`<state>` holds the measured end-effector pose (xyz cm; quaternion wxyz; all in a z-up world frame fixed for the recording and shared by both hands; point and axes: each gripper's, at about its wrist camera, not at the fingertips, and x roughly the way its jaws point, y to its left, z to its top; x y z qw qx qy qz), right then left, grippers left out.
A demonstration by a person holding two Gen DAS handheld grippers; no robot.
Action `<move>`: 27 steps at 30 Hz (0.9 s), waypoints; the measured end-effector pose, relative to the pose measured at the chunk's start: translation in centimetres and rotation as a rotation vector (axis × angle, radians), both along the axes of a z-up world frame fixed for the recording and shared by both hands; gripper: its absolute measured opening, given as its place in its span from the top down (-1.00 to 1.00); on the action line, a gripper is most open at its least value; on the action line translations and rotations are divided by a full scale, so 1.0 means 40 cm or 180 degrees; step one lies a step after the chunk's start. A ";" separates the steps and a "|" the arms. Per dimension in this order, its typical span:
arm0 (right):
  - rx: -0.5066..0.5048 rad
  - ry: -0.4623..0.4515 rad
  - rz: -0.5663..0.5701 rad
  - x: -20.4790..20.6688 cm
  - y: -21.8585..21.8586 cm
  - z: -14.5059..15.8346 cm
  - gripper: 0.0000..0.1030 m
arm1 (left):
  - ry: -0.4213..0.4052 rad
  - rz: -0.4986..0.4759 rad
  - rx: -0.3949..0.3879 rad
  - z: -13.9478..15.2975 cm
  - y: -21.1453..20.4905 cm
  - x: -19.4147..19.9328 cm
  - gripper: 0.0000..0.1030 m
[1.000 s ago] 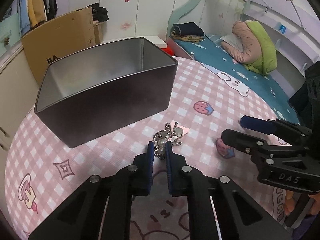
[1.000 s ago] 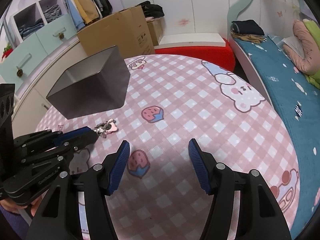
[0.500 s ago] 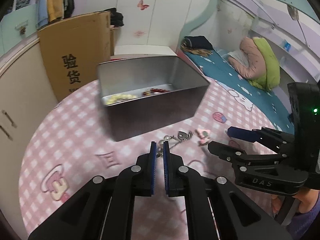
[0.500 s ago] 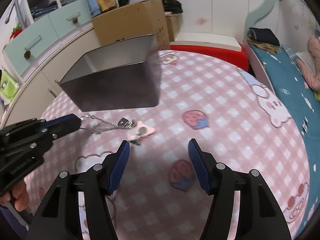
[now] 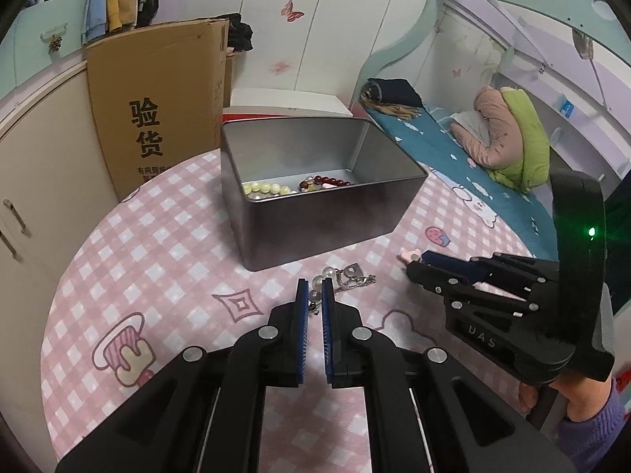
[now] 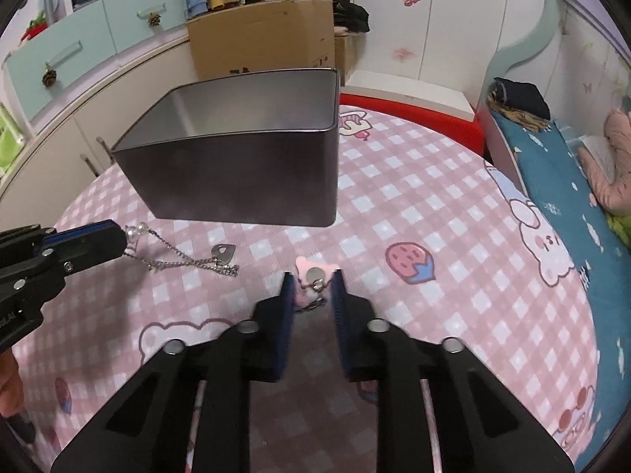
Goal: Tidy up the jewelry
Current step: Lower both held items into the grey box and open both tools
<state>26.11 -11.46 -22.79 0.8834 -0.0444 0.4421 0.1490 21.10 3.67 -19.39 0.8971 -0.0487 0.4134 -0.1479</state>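
A grey metal tin (image 5: 315, 213) stands on the pink checked table; bead bracelets (image 5: 276, 189) lie inside. My left gripper (image 5: 314, 295) is shut on the pearl end of a silver chain necklace (image 5: 351, 278), which trails right over the table; it also shows in the right wrist view (image 6: 185, 258). My right gripper (image 6: 313, 287) has its jaws narrowed around a small pink charm piece (image 6: 311, 280) lying on the table in front of the tin (image 6: 244, 173); the pads are close beside it, contact unclear.
A cardboard box (image 5: 157, 106) stands behind the tin at the table's far left edge. A bed with teal sheet (image 5: 473, 165) lies right of the table. Cupboards (image 6: 79, 63) run along the left.
My left gripper pulled the chain back and left, stretching it away from the pink piece. My right gripper moved forward onto the pink piece and narrowed its jaws around it.
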 end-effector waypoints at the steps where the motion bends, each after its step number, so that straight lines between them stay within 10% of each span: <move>1: 0.0000 0.0002 -0.0003 -0.002 -0.002 0.001 0.67 | -0.0002 -0.0009 -0.0012 0.003 -0.001 0.000 0.90; 27: 0.0459 -0.0645 0.0102 0.027 0.016 0.325 0.68 | -0.0841 -0.0213 -0.0184 0.328 -0.014 0.036 0.90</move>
